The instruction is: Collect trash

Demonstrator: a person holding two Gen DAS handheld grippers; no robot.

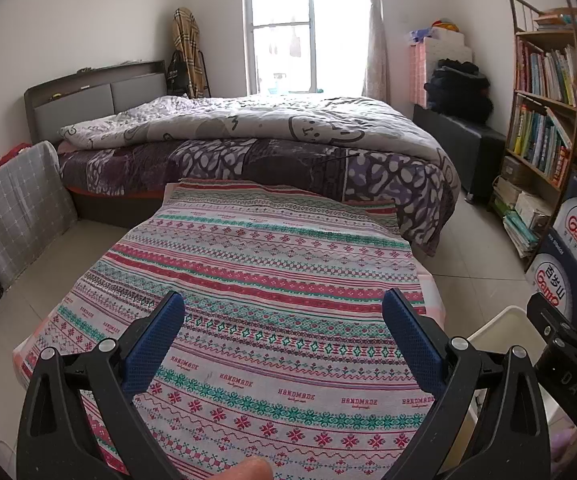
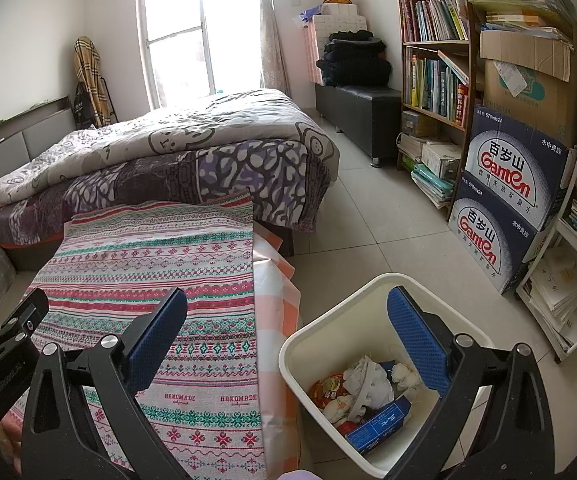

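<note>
A white waste bin (image 2: 320, 344) stands on the floor right of the table. It holds crumpled white paper (image 2: 368, 380), a red snack wrapper (image 2: 328, 390) and a blue carton (image 2: 380, 424). My right gripper (image 2: 288, 320) is open and empty, above the table's right edge and the bin. My left gripper (image 1: 284, 332) is open and empty over the patterned tablecloth (image 1: 268, 264). No trash shows on the cloth. The bin's rim (image 1: 500, 324) and the right gripper's body show at the lower right of the left wrist view.
A bed with a grey quilt (image 1: 256, 128) stands behind the table. A bookshelf (image 2: 436, 76) and stacked water cartons (image 2: 504, 196) line the right wall. A dark bench (image 2: 360, 112) sits by the window. A grey checked cushion (image 1: 16, 208) leans at left.
</note>
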